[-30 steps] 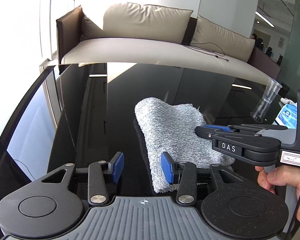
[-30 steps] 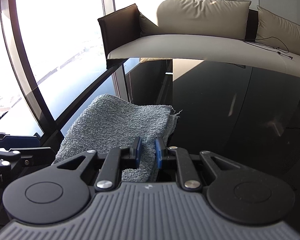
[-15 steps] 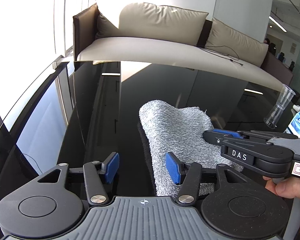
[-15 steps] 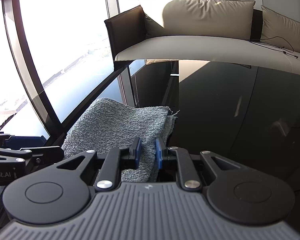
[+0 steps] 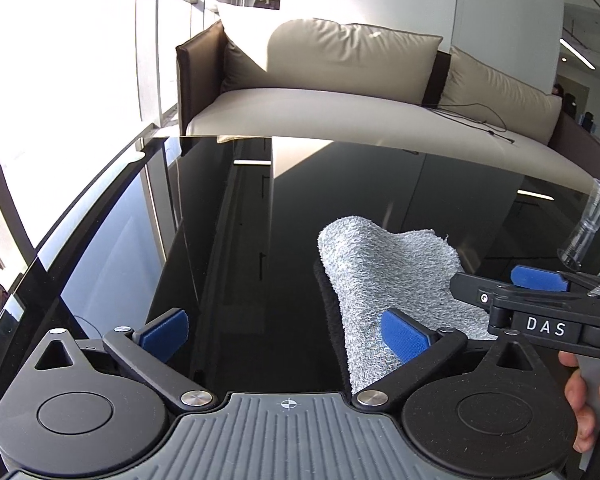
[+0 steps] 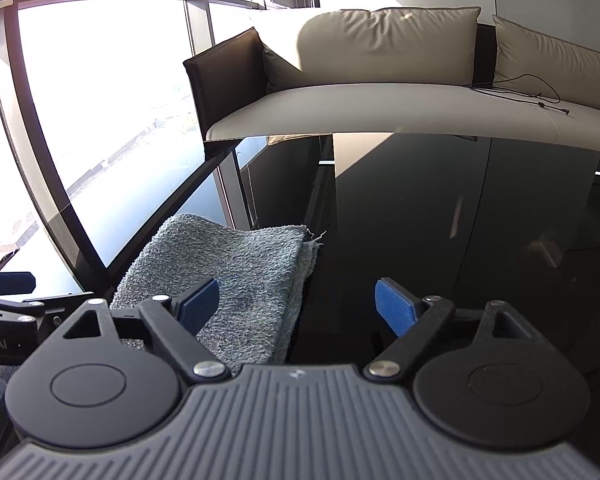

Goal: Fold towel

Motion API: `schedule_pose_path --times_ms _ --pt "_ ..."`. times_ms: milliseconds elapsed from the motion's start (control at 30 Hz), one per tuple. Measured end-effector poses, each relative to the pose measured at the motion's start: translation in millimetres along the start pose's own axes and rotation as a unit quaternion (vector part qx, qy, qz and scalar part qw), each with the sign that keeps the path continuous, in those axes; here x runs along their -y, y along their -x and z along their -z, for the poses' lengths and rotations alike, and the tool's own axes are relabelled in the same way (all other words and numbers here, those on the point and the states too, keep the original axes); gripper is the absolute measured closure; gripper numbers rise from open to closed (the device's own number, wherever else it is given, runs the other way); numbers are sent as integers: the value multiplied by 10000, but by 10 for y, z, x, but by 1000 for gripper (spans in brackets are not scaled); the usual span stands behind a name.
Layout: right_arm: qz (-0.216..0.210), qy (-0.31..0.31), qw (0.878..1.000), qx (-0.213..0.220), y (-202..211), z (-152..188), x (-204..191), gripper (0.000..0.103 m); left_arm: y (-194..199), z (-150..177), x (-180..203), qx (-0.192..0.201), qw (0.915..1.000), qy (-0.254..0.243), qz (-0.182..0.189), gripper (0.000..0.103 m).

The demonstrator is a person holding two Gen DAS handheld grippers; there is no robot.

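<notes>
A folded grey towel [image 5: 380, 276] lies on the glossy black table [image 5: 240, 240]. My left gripper [image 5: 284, 332] is low at its near left edge, jaws opening wide. The right pad [image 5: 404, 334] hangs over the towel; the left pad is over bare table, and neither presses the cloth. In the right wrist view the towel [image 6: 240, 272] sits left of centre. My right gripper [image 6: 298, 308] is also opening, its left finger [image 6: 198, 308] over the towel and the right one over the table. It grips nothing. Each gripper shows at the other view's edge.
A clear plastic cup [image 5: 592, 224] stands at the table's right edge. A beige sofa [image 5: 360, 112] with a cable on it runs behind the table. Tall windows [image 6: 100, 120] fill the left side. A person's hand [image 5: 588, 392] holds the right gripper's handle.
Both grippers' jaws have spread from narrow to wide. The right jaws, nearly closed at the towel's near edge before, now stand apart from it. The towel lies as it did.
</notes>
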State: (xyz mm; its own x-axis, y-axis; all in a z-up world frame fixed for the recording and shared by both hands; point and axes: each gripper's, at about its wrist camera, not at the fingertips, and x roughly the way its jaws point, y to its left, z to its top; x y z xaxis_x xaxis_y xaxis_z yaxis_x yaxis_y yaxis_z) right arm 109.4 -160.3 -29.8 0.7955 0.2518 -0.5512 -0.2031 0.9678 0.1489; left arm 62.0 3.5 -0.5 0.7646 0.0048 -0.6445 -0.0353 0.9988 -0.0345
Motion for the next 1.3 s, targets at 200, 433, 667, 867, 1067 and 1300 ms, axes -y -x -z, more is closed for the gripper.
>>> schedule_pose_path --times_ms 200,433,667,867,1067,1300 --pt "108 -46 9999 -28 40 22 -12 3 -17 -6 -27 -48 9999 45 -92 1" --pt "210 -107 9997 19 92 48 -23 1 -16 2 -46 -40 9998 35 -172 1" --pt "161 -124 9997 -115 94 59 -26 1 -7 -10 -43 4 9997 38 -233 1" --pt "161 -45 9998 -60 132 74 -47 1 -14 -13 -29 15 9997 -8 -263 1" --pt "197 -18 9998 -21 161 83 -42 1 0 -20 -43 60 9997 49 -227 1" --pt "208 -4 9998 -43 185 104 -52 1 5 -8 -42 79 9997 42 -231 1"
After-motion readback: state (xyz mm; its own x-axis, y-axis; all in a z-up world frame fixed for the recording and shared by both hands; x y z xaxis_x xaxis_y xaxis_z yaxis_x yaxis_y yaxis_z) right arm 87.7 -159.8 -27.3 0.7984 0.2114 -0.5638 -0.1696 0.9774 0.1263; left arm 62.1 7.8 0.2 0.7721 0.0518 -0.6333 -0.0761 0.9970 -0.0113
